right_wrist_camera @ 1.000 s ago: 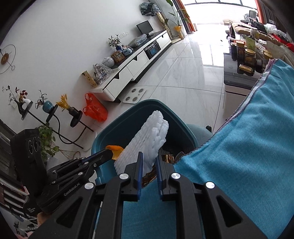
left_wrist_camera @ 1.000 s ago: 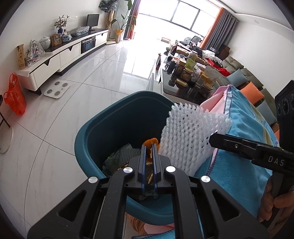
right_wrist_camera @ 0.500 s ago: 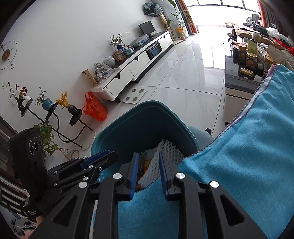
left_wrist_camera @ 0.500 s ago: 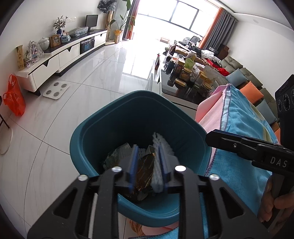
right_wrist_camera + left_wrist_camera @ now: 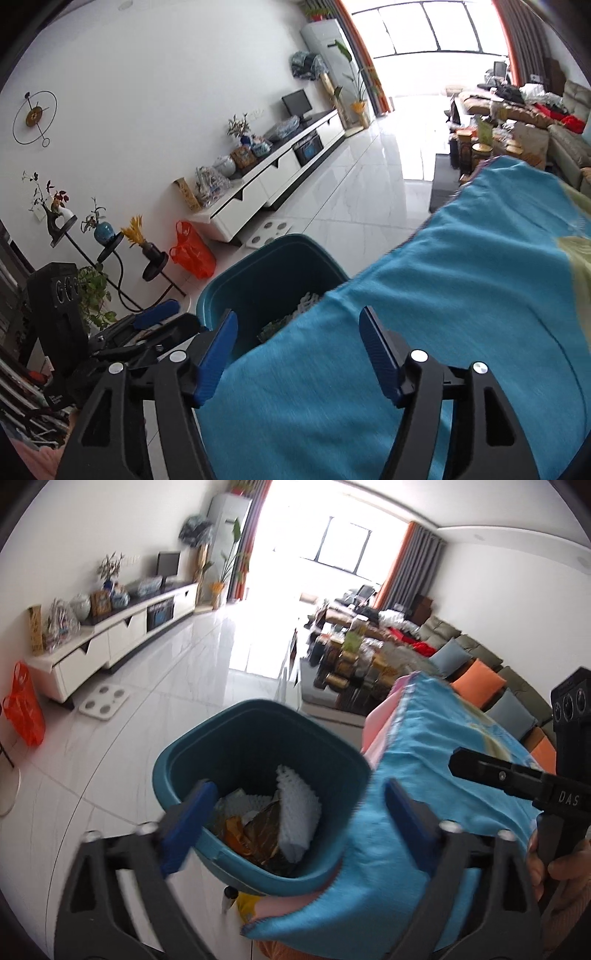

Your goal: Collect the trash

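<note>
A teal trash bin (image 5: 177, 775) stands on the floor beside the table edge. Inside lie a white foam net (image 5: 297, 812), a brown wrapper (image 5: 264, 834) and orange scraps. My left gripper (image 5: 295, 816) is open and empty above the bin's near rim. My right gripper (image 5: 299, 350) is open and empty over the blue cloth (image 5: 461, 314), beside the bin (image 5: 273, 266). In the left wrist view the right gripper (image 5: 517, 779) shows as a black arm at the right.
A blue cloth (image 5: 424, 775) covers the table right of the bin. A white TV cabinet (image 5: 110, 642) lines the left wall, with an orange bag (image 5: 24, 709) and a scale (image 5: 105, 701) on the floor. A cluttered coffee table (image 5: 354, 664) and sofa lie beyond.
The white foam net and the wrapper dropped into the bin. Both grippers opened wide and pulled back and up from the bin.
</note>
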Tool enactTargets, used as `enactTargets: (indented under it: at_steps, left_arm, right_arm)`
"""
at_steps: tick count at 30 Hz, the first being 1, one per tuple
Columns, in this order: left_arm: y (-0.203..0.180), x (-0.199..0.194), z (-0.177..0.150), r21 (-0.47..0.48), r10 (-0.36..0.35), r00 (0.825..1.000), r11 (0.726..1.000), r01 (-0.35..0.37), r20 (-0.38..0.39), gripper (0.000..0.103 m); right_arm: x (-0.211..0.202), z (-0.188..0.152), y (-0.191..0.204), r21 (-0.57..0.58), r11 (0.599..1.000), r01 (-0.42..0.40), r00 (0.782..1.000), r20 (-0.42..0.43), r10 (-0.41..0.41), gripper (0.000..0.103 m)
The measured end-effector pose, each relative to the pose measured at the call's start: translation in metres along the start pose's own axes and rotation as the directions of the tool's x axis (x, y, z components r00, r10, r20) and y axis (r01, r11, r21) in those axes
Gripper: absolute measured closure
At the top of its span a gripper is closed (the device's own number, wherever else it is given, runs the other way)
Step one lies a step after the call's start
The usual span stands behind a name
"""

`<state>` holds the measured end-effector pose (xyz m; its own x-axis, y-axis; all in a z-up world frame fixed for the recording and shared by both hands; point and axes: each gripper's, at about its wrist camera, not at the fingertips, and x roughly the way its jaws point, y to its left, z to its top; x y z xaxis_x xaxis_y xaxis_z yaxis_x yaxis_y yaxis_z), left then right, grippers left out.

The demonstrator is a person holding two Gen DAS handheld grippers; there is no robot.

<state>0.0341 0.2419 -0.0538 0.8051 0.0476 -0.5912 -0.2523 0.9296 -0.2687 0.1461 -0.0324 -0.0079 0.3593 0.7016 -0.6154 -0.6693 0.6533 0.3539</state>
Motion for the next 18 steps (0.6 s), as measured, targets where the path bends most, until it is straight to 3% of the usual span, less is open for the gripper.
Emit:
enactTargets:
  at_steps: [4,8,11,18]
  left_arm:
    - [-0.022,-0.022,-0.007,0.029,-0.023,0.997,0.999,0.021,0.077,0.006]
    - [-0.054,-0.033,-0.014,0.085,-0.029,0.992,0.996,0.018,0.123,0.006]
    - [-0.077,-0.037,-0.018,0.119,-0.046,0.989,0.992,0.029,0.143,0.006]
    - [-0.139,-0.043,-0.029,0.22,-0.09,0.979,0.974,0.049,0.185,0.006]
  right_arm:
    - [-0.039,-0.019,-0.007,-0.027,0.997,0.075,0.993,0.09,-0.072,0.022]
    - [-0.077,-0.04,-0.01,-0.04,0.982,0.184,0.967,0.188,-0.174,0.013]
    - [-0.102,-0.056,-0.017,-0.019,0.962,0.271,0.935,0.245,-0.258,0.006]
    - [-0.151,-0.086,-0.031,0.052,0.899,0.434,0.833,0.357,-0.423,0.006]
